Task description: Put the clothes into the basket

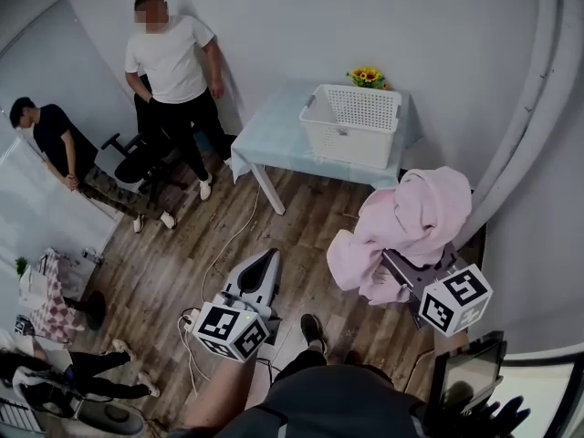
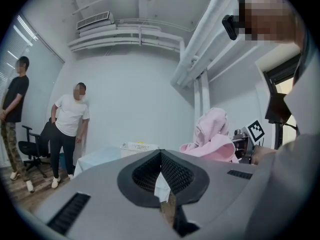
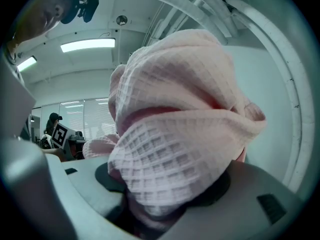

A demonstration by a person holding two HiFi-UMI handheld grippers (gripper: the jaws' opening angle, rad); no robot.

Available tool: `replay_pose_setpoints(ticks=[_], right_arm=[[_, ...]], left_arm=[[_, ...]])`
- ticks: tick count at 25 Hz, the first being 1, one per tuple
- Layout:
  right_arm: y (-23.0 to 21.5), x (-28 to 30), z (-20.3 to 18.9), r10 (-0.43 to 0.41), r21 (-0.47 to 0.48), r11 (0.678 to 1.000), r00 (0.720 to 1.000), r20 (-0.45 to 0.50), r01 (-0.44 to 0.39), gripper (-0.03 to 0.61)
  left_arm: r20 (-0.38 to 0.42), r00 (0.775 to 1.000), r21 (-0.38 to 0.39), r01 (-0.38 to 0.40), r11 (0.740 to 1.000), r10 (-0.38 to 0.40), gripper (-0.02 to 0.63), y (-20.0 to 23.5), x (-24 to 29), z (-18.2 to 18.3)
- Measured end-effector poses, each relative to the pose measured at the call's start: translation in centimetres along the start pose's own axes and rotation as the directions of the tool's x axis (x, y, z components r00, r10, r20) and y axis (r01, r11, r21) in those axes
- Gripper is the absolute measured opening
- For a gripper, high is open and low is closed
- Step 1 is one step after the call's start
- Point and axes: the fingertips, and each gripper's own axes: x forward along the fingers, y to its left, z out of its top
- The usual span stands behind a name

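Pink waffle-weave garment (image 1: 411, 222) bunched in the right tongs (image 1: 400, 268), draped over both jaws and hanging below them above the wood floor (image 1: 173, 263); well apart from the white basket (image 1: 349, 142), not yet in it.

Head view only: layout from above. Basket standing on a table (image 1: 274, 144) with a pale blue cloth, close to the wall, yellow flowers (image 1: 367, 77) just behind it. Left tongs (image 1: 269, 255) low at centre, right tongs further right, table beyond both.

Head and left gripper views alike: person in a white shirt (image 1: 169, 57) against the wall, person in black (image 1: 50, 135) further left, office chair (image 1: 137, 158) between them.

Left gripper view only: air-conditioning unit (image 2: 95, 20) high on the wall, and pipes running up to the ceiling. Garment in side profile, a hooded lump beside the right tongs' marker cube (image 2: 256, 130). Only the upper part of the basket showing past the tongs' body.

Right gripper view only: waffle texture at close range, filling most of the frame and covering table and basket. Ceiling strip light (image 3: 87, 45) above, window blinds at far left.

Right tongs: jaws kept wide by a thick bundle of the garment, pads closed on it.

Left tongs: jaws drawn together, tips meeting, nothing gripped; a sliver of pale cloth and floor visible through the slit behind the tips.
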Motion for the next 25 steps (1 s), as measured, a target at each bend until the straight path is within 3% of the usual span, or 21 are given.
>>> replay_pose_setpoints(ticks=[13, 25], right_arm=[[-2.0, 10.5, 2.7, -0.023, -0.046, 0.999, 1.0, -0.005, 0.022, 0.301], [-2.4, 20.4, 4.0, -0.036, -0.053, 0.998, 0.999, -0.016, 0.035, 0.301]], left_arm=[[0.058, 0.998, -0.019, 0.042, 0.999, -0.04, 0.008, 9.6, 7.0, 1.9], [0.064, 0.995, -0.027, 0.08, 0.996, -0.078, 0.008, 18.8, 11.6, 2.8]])
